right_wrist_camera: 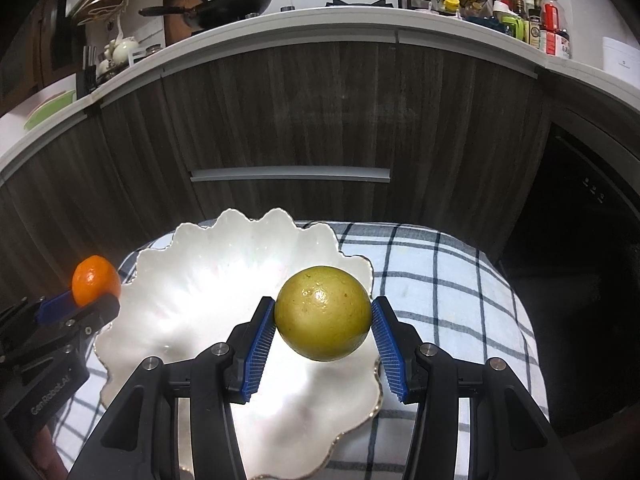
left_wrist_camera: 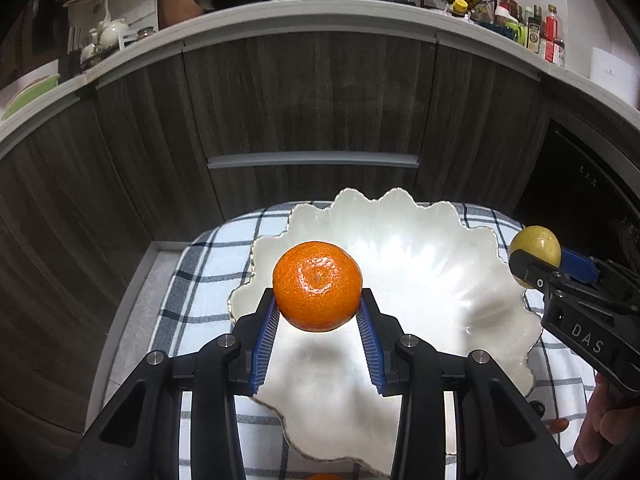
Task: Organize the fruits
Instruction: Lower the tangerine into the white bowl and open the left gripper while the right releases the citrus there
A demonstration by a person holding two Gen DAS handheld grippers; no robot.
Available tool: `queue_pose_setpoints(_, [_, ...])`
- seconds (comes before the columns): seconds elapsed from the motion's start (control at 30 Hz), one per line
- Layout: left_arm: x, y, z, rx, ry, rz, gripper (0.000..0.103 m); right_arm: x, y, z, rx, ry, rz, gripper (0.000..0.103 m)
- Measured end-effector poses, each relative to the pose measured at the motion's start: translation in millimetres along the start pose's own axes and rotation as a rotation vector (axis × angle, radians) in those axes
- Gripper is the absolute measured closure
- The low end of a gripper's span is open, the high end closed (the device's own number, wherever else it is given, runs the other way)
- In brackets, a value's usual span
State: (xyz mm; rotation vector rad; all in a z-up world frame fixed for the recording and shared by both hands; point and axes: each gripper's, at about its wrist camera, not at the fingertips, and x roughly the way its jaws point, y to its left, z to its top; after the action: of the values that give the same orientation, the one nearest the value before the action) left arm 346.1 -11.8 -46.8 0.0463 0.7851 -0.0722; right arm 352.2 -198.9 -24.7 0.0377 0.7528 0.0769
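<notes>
Left wrist view: the left hand-held gripper [left_wrist_camera: 318, 304] is holding an orange [left_wrist_camera: 317, 286] between its blue pads, up in the air over the left side of a white wavy plate [left_wrist_camera: 420, 264]. That plate is sitting on a checked cloth [left_wrist_camera: 208, 276] that is covering the table. Farther right, the right hand-held gripper [left_wrist_camera: 534, 260] is holding a yellow-green lemon [left_wrist_camera: 536, 242] just past the plate's right edge. Right wrist view: the lemon is hanging above the plate's right side, pinched by both pads.
</notes>
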Motion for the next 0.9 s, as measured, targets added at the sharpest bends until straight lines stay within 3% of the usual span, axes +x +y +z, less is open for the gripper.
queue_pose_setpoints(0.53, [19.6, 0.8, -7.6, -0.005, 0.070, -0.011, 0.062, 28.0, 8.0, -2.4, 0.000, 0.083, 0.001, 0.053])
queue_pose_setpoints(0.77, [18.3, 1.7, -6.5, -0.002, 0.056, 0.017, 0.028, 32.2, 7.2, -1.4, 0.009, 0.106, 0.006, 0.051])
queue_pose_setpoints(0.8, [18.2, 2.4, -6.1, -0.002, 0.056, 0.029, 0.023, 32.7, 7.3, -1.1, 0.008, 0.108, 0.004, 0.048])
queue_pose_setpoints(0.87, [17.8, 4.6, -6.0, -0.009, 0.053, 0.049, 0.018, 30.9, 6.5, 0.0, 0.011, 0.094, -0.010, 0.028])
queue_pose_setpoints(0.9, [17.7, 6.4, -5.6, -0.017, 0.052, 0.053, 0.015, 27.6, 6.2, 0.8, 0.015, 0.070, -0.024, 0.024])
